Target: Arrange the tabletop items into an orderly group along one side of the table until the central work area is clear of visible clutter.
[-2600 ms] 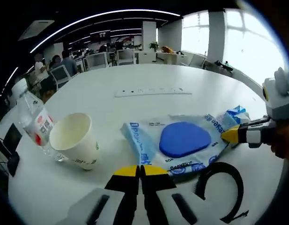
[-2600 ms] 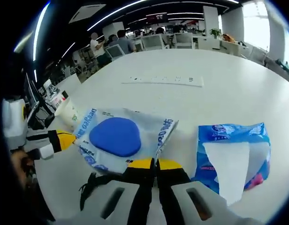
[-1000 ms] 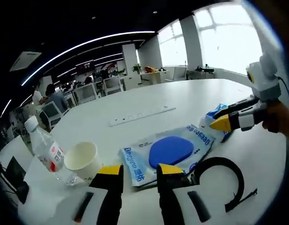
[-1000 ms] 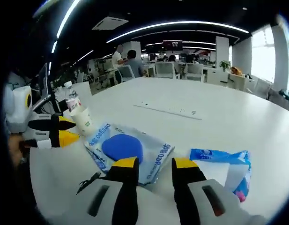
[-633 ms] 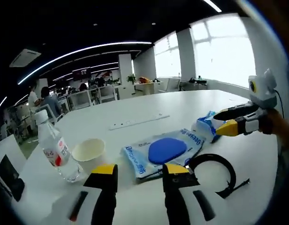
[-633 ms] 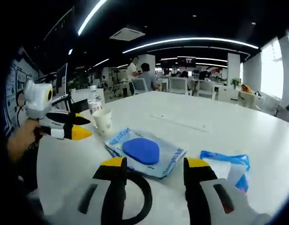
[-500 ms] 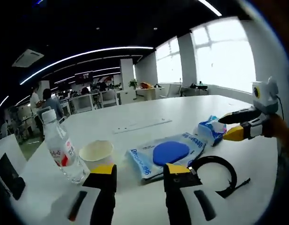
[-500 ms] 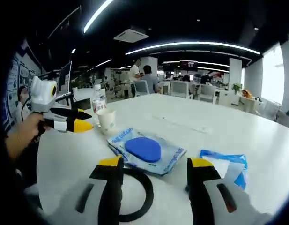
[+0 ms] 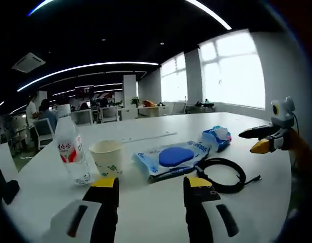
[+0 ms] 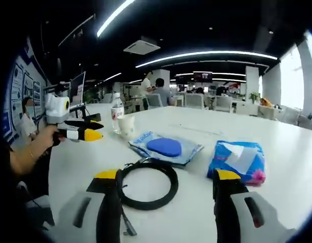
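On the white table [image 9: 39,172] stand a water bottle [image 9: 70,152] and a paper cup [image 9: 107,157]. Right of them lie a wipes pack with a blue lid [image 9: 171,158], a blue tissue pack [image 9: 215,137] and a black cable loop [image 9: 221,174]. My left gripper [image 9: 151,183] is open and holds nothing, well short of the wipes pack. My right gripper [image 10: 167,176] is open over the cable loop [image 10: 145,185], without touching it. Beyond it lie the wipes pack [image 10: 166,147] and the tissue pack [image 10: 237,159]. The right gripper [image 9: 259,139] also hovers open at the far right.
A white power strip [image 9: 148,135] lies across the table behind the items. The cup [image 10: 126,125] and bottle [image 10: 117,119] stand at the far left, near the left gripper [image 10: 82,130] held in a hand [image 10: 29,152]. Office desks, chairs and people fill the background.
Both grippers went from shut to open and drew back from the wipes pack. Both cameras dropped lower and farther off, so all the items now show together.
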Demonstrator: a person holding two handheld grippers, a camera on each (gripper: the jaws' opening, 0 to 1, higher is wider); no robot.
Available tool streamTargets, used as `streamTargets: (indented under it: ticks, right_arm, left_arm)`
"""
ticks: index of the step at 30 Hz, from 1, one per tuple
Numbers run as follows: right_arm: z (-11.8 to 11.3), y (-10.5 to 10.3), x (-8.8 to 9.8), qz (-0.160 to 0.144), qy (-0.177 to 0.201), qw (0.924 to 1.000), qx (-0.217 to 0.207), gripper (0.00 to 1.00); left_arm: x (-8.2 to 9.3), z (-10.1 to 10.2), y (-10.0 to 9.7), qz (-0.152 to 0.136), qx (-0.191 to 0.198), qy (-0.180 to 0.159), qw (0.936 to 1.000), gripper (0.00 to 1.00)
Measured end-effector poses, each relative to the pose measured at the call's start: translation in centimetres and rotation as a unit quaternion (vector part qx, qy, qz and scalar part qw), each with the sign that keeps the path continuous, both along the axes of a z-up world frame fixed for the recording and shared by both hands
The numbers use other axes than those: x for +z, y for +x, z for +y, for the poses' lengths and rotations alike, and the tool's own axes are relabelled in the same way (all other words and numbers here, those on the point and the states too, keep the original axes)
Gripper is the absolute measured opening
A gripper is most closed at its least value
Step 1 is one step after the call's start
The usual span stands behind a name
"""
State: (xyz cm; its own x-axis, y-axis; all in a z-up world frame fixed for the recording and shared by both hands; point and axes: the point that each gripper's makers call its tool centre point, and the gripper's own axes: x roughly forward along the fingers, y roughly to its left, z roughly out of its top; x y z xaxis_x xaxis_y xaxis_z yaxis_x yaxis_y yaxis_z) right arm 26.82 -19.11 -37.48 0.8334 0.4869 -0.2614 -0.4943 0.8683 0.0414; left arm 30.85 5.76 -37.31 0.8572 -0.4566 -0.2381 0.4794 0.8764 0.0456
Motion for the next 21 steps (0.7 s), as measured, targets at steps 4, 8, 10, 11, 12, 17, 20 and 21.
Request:
streamTargets:
  ticks: [4,8,10,11,12,17,20,21]
  right_arm:
    - [-0.8,-1.4,0.5,-0.021,0.033,0.9990,-0.023,0.66]
    - [-1.3,-3.2,-0.4,-0.016,0.033,0.9988,-0.031,0.71]
    - [-1.6,-3.8,-1.0,-0.006,0.031,0.9989,-0.035,0.71]
    - [-1.8,-4.3,-1.4,0.000,0.033,0.9987,-0.039,0.71]
    - [-1.9,-4.8,-1.6,0.001,0.034,0.9986,-0.041,0.71]
    - [-3.5,-5.7,-1.0,-0.041,0.001,0.9964,-0.075,0.73]
    - [-3.9,-6.9,-1.8,-0.028,-0.024,0.9962,-0.079,0.74]
    - [-3.8,-7.6,-2.4,-0.016,-0.029,0.9967,-0.074,0.76]
  left_arm:
    - [-0.2,1.0,-0.9,-0.035,0.023,0.010,0.9991,0.56]
    - [-0.9,1.6,-2.2,-0.032,0.025,-0.015,0.9991,0.61]
    - [-1.5,1.6,-3.2,-0.020,0.013,-0.029,0.9993,0.62]
    - [-1.8,1.8,-3.8,-0.017,0.011,-0.031,0.9993,0.63]
    - [-2.0,2.1,-4.3,-0.015,0.012,-0.033,0.9993,0.63]
    - [-2.1,5.5,-6.4,-0.028,0.047,-0.024,0.9982,0.66]
    - [-2.0,6.4,-7.4,-0.028,0.048,-0.029,0.9980,0.66]
    - [-2.0,6.4,-8.2,-0.027,0.032,-0.030,0.9987,0.66]
